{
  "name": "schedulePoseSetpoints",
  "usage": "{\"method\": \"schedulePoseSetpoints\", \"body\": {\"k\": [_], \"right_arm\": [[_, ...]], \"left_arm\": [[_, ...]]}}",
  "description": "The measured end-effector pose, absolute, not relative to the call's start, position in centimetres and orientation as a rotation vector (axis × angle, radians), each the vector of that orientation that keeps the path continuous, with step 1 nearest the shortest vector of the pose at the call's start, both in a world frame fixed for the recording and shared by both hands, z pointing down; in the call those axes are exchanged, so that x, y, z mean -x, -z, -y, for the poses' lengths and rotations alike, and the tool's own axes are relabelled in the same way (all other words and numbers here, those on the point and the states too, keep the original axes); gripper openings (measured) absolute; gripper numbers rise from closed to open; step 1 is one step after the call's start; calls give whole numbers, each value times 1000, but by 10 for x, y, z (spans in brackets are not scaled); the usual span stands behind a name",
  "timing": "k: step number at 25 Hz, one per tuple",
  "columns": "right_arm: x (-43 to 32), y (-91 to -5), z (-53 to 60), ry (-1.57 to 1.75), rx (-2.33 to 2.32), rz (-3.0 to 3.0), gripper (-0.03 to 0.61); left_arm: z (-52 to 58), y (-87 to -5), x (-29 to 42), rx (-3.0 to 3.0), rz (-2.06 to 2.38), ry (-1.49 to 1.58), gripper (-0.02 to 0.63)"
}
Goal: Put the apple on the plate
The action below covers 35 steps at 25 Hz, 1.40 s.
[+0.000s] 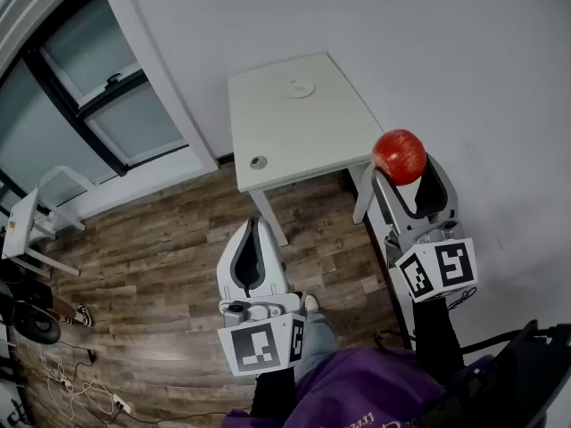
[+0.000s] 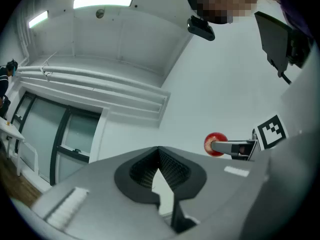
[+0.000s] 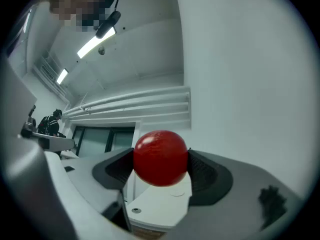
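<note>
The apple (image 3: 160, 157) is held between the jaws of the right gripper (image 3: 160, 165), which stand wide with a pad pressed to each side of the fruit. It is carried in the air with nothing under it. The pick-up is therefore judged done. The carry and the set-down are left. The plate (image 1: 301, 88) is taken to be the faint round disc on the table (image 1: 268, 123), well ahead of the right gripper's tips and off to its left. It is bare. The left gripper (image 1: 253, 239) is seen with its jaws drawn together on nothing, hanging beside the right one and short of the table. The plate is white on white, so its rim is hard to make out. The table's near right corner is covered by the apple in the head view.
</note>
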State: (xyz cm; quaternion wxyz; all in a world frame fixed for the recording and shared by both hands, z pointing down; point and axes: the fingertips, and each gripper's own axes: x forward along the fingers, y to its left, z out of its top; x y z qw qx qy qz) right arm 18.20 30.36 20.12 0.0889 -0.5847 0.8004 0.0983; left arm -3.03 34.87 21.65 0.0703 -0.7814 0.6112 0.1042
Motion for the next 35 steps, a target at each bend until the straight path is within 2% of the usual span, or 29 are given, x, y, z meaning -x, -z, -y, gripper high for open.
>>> {"method": "schedulePoseSetpoints", "body": {"k": [17, 35], "right_arm": [[-118, -208, -138, -281, 1799, -2387, 350], [-111, -236, -67, -235, 1855, -2406, 350]], "left_arm": [[-170, -224, 87, 2435, -1787, -302, 6], [-94, -259, 85, 2542, -1778, -273, 6]]}}
